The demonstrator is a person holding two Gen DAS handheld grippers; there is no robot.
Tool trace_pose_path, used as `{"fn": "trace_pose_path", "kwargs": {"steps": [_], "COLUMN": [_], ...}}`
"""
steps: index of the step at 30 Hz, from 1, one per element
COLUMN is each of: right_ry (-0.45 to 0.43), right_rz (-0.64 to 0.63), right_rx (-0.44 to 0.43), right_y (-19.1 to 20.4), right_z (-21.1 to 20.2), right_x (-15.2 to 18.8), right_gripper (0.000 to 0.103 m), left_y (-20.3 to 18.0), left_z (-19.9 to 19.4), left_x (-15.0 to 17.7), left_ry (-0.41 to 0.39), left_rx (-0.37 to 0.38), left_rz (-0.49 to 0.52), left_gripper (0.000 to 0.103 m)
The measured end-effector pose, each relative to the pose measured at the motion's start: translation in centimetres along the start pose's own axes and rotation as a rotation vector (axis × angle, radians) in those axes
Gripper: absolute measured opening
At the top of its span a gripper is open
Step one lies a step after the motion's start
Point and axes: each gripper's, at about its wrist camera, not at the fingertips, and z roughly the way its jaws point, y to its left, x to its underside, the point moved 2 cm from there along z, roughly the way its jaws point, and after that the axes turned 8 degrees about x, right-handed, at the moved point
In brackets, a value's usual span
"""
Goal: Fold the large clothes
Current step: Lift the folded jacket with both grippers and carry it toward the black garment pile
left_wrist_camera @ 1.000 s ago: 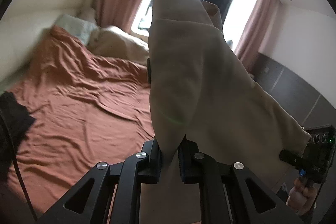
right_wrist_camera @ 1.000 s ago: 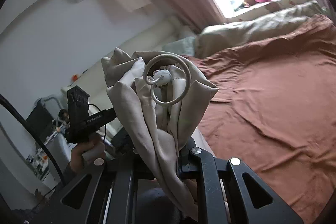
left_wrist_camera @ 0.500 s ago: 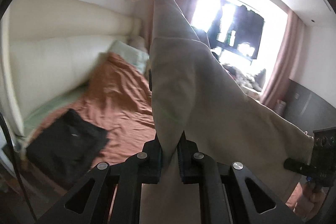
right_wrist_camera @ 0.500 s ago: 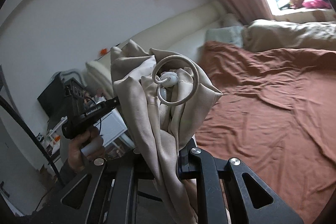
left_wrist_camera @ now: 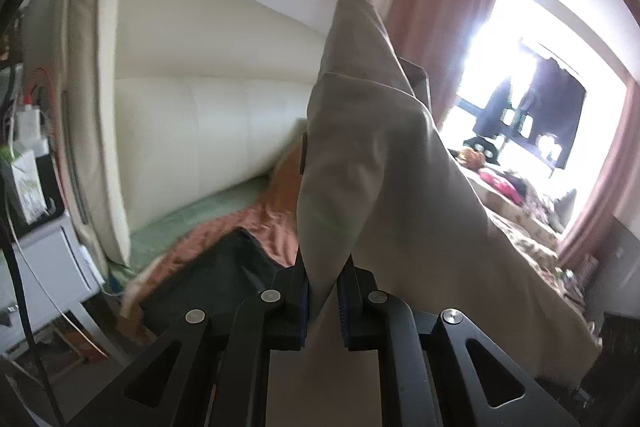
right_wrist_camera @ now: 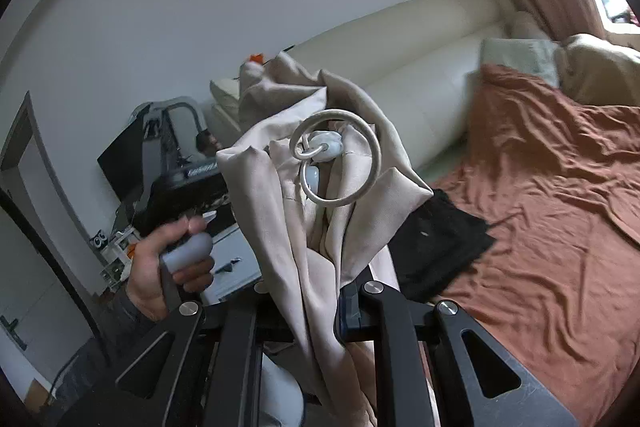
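Note:
A large beige garment (left_wrist_camera: 372,163) hangs in the air between both grippers. My left gripper (left_wrist_camera: 323,291) is shut on one folded corner of it, and the cloth rises above the jaws and drapes away to the right. My right gripper (right_wrist_camera: 316,311) is shut on a bunched part of the same beige garment (right_wrist_camera: 280,187), which carries a silver spiral ring ornament (right_wrist_camera: 340,163). The left gripper's body and the hand on its handle (right_wrist_camera: 168,259) show to the left in the right wrist view.
A bed with a rust-brown sheet (right_wrist_camera: 540,207) lies below, with a cream padded headboard (left_wrist_camera: 192,131). A folded black garment (right_wrist_camera: 436,247) lies near the bed's corner and also shows in the left wrist view (left_wrist_camera: 208,279). A white nightstand (left_wrist_camera: 44,267) stands beside the bed.
Both grippers have swung left with the beige garment still held. The headboard, nightstand and black garment have come into view. The two grippers are closer together.

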Motion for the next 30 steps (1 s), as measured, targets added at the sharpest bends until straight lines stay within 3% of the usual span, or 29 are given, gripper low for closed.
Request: {"fn": "trace_pose_path", "kwargs": {"steps": [11, 16, 20, 25, 30], "right_ry": [0.075, 0.112, 0.153, 0.206, 0.264], "right_rz": [-0.019, -0.018, 0.004, 0.052, 0.125], "right_rx": [-0.134, -0.182, -0.213, -0.212, -0.195], "right_y": [3.0, 3.6, 2.7, -0.4, -5.4], "right_z": [11.6, 16.8, 20.9, 25.9, 30.7], "right_x": [-4.8, -6.0, -5.7, -4.7, -3.7], "right_gripper": [0.010, 0.010, 0.010, 0.010, 0.010], "left_y": [8.0, 11.2, 13.1, 14.4, 17.8], "left_z": [-1.9, -1.7, 1.0, 6.1, 12.0], "left_x": [-6.2, -8.9, -9.3, -8.6, -6.7], "left_ry": [-0.023, 0.060, 0.124, 0.210, 0.297], "left_rx": [-0.188, -0.308, -0.401, -0.454, -0.463], "left_rz": [-0.083, -0.117, -0.142, -0.163, -0.254], "left_gripper": [0.011, 0.011, 0.011, 0.011, 0.011]}}
